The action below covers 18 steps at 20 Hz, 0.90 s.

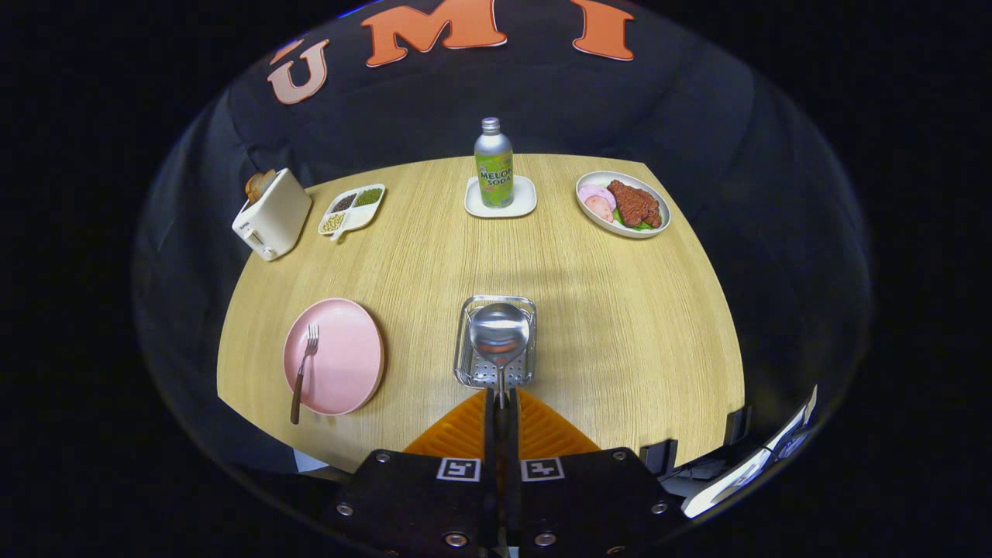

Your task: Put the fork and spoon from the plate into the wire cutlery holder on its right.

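Worktop [620, 325]: pale wood.
Tool [501, 403]: pinched the spoon [499, 335] handle, bowl over the wire cutlery holder [468, 341].
Advice: lower upright before releasing.
Fork [302, 372]: on the plate [345, 356], left.

Bare table [620, 325] surrounds holder [496, 341]; plate [335, 356] well left of it.

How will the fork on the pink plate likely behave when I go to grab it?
The fork looks like stiff metal, so it should not bend. Its handle overhangs the pink plate's rim, so pressing there may tip it. It lies flat and thin, and may slip. The gripper is shut on the spoon over the wire cutlery holder.
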Each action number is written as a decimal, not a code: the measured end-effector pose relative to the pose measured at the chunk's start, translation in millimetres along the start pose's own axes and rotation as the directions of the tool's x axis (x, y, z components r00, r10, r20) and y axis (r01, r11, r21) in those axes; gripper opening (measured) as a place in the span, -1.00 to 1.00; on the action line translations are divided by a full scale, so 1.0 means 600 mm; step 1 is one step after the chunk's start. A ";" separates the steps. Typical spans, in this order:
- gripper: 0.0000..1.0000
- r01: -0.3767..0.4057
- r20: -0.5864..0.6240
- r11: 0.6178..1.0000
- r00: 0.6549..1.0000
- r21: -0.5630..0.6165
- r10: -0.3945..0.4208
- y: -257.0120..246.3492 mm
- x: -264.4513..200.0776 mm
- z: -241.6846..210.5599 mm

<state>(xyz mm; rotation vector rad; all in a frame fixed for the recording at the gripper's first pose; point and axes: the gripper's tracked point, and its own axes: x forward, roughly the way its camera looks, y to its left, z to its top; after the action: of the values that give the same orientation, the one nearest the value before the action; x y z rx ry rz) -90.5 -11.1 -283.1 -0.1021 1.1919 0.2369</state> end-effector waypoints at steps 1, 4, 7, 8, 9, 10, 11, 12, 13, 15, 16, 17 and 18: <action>-0.91 0.002 -0.016 1.000 1.000 -0.001 -0.002 -0.001 0.005 -0.002; -0.90 -0.006 -0.049 1.000 0.999 0.001 0.007 -0.001 0.020 -0.005; -0.90 -0.009 -0.086 1.000 0.996 -0.007 0.009 0.000 0.040 -0.006; -0.90 -0.015 -0.095 1.000 0.995 -0.014 0.013 0.003 0.045 -0.005; -0.90 -0.018 -0.107 1.000 0.994 -0.018 0.016 0.006 0.050 -0.004; -0.90 -0.023 -0.119 0.999 0.993 -0.024 0.020 0.007 0.054 -0.003; -0.90 -0.021 -0.127 0.999 0.992 -0.026 0.017 0.007 0.059 -0.003; -0.90 -0.017 -0.136 0.999 0.991 -0.032 0.012 0.009 0.067 -0.001; -0.89 -0.014 -0.140 0.999 0.990 -0.034 0.009 0.009 0.073 0.002; -0.89 -0.017 -0.151 0.999 0.989 -0.030 0.013 0.009 0.080 0.004; -0.89 -0.021 -0.156 1.000 0.988 -0.024 0.017 0.012 0.084 0.007; -0.87 -0.022 -0.158 1.000 0.987 -0.018 0.019 0.015 0.088 0.008; -0.87 -0.020 -0.156 1.000 0.988 -0.013 0.018 0.016 0.091 0.012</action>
<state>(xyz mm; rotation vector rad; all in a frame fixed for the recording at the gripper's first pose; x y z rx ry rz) -66.9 6.8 -330.7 -0.1240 1.3474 0.2585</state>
